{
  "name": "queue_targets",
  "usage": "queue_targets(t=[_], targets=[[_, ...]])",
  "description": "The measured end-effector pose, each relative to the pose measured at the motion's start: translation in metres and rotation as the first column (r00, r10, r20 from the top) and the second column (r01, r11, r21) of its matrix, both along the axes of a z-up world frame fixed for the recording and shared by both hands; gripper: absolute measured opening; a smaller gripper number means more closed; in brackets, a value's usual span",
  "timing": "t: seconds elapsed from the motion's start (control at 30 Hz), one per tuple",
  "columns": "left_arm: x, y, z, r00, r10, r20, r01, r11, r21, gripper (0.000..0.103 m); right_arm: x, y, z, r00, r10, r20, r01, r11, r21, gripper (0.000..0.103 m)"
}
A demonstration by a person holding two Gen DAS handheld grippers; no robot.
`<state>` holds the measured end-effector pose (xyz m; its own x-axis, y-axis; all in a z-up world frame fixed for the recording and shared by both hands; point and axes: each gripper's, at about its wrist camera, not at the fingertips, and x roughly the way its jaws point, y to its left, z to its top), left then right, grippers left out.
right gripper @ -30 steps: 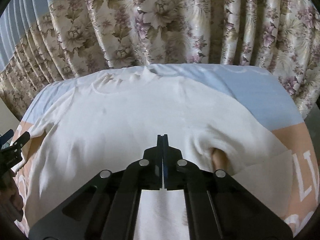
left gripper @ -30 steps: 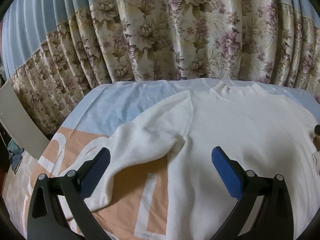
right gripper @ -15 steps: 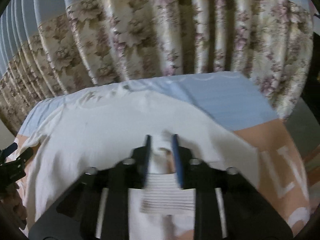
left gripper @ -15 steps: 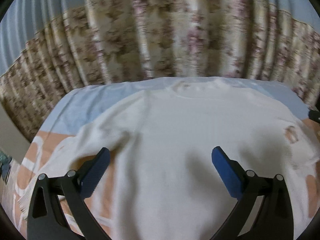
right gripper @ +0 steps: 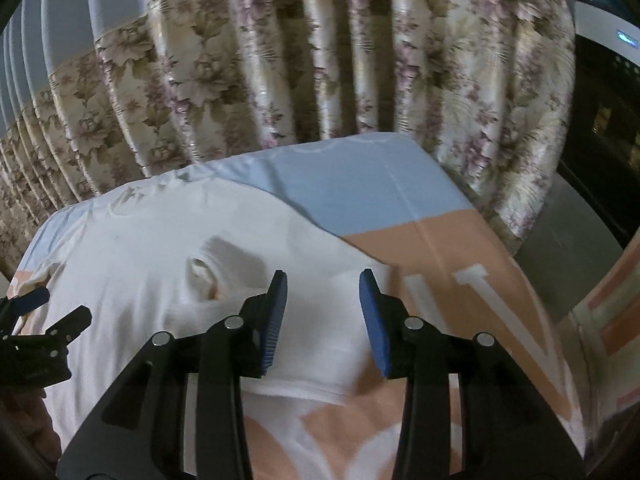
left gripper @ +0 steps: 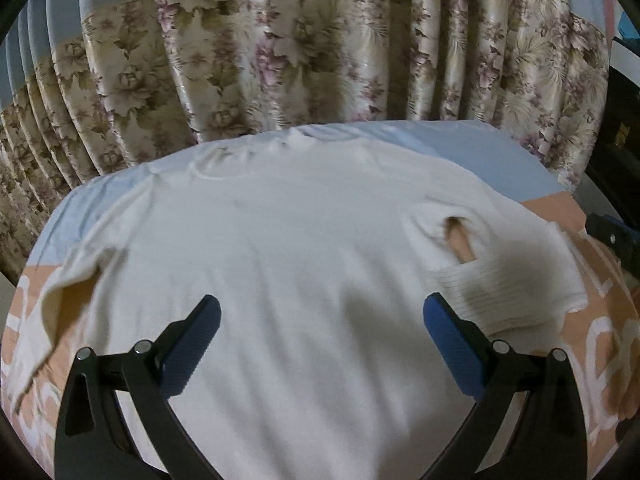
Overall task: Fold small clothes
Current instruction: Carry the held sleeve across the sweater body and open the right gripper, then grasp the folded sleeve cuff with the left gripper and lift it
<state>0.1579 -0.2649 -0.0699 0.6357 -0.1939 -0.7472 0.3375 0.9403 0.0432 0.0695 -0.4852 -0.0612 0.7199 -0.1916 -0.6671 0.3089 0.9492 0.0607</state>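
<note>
Under both grippers the white sweater (left gripper: 288,240) lies flat on the bed (right gripper: 360,196), neck far; the left gripper (left gripper: 320,332) gapes wide and empty; the right gripper (right gripper: 323,308), jaws just parted and empty, is nearer the folded sleeve (left gripper: 504,288).

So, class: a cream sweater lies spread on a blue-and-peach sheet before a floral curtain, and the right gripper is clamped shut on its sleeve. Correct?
Not quite. The right wrist view shows the right gripper open, its jaws apart above the cream sweater, gripping nothing. The sheet and curtain are as described.
</note>
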Motion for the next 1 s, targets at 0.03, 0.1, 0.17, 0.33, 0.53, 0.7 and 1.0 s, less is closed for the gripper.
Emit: queue_targets(t=[0.03, 0.1, 0.17, 0.33, 0.53, 0.7, 1.0], targets=[[-0.001, -0.007, -0.001, 1.000, 0.007, -0.006, -0.007, 1.000, -0.006, 0.102, -0.003, -0.002, -0.001, 1.000, 0.004, -0.002, -0.004, 1.000, -0.017, 0.039], [-0.003, -0.020, -0.006, 0.999, 0.032, -0.020, -0.032, 0.999, -0.012, 0.102, -0.011, -0.011, -0.003, 1.000, 0.010, -0.004, -0.010, 0.999, -0.035, 0.040], [-0.002, -0.030, -0.010, 0.997, 0.061, -0.038, -0.061, 0.998, -0.011, 0.102, -0.017, -0.021, -0.007, 1.000, 0.009, -0.008, -0.009, 0.999, -0.034, 0.040], [-0.002, -0.050, -0.027, 0.986, 0.134, -0.099, -0.136, 0.991, -0.015, 0.102, -0.025, -0.040, -0.013, 1.000, 0.016, -0.011, -0.016, 0.999, -0.028, 0.047], [-0.005, -0.080, -0.042, 0.982, 0.097, -0.161, -0.102, 0.994, -0.025, 0.097, -0.031, -0.053, -0.024, 1.000, 0.013, -0.017, -0.013, 1.000, 0.005, 0.050], [-0.008, -0.096, -0.048, 0.981, 0.069, -0.181, -0.077, 0.996, -0.035, 0.041, -0.034, -0.059, -0.029, 1.000, 0.001, -0.018, 0.000, 0.999, 0.033, 0.052], [-0.011, -0.094, -0.026, 0.993, 0.003, -0.117, -0.013, 0.996, -0.086, 0.009, -0.032, -0.054, -0.023, 1.000, 0.005, -0.012, -0.004, 1.000, 0.029, 0.052]])
